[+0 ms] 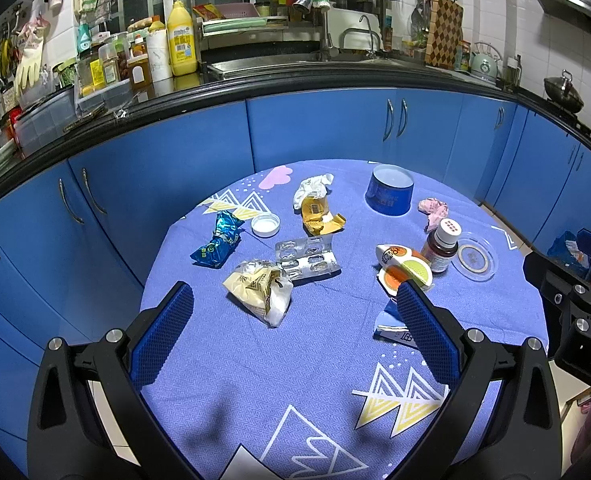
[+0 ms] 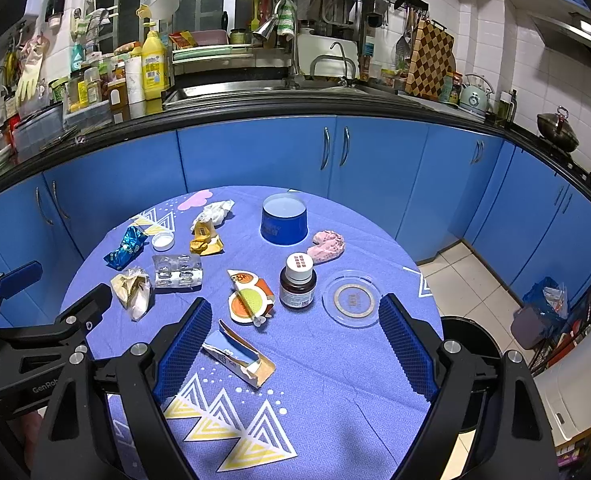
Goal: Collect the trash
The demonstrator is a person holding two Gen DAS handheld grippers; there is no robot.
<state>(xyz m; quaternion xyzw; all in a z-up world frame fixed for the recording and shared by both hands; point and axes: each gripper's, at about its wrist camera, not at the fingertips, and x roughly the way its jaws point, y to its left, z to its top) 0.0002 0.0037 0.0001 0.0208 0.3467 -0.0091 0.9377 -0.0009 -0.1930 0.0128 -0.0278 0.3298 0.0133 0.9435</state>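
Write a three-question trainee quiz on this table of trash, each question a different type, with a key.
1. True or false: the brown medicine bottle stands upright with its cap on.
2. Which lies nearest the right gripper? A. blue foil wrapper B. torn blue-and-white carton C. pink crumpled paper
3. Fill in: the empty blister pack lies between the blue foil wrapper and the ____ bottle.

Key:
1. True.
2. B.
3. Medicine. Both the right gripper and the left gripper have their jaws wide apart, holding nothing.
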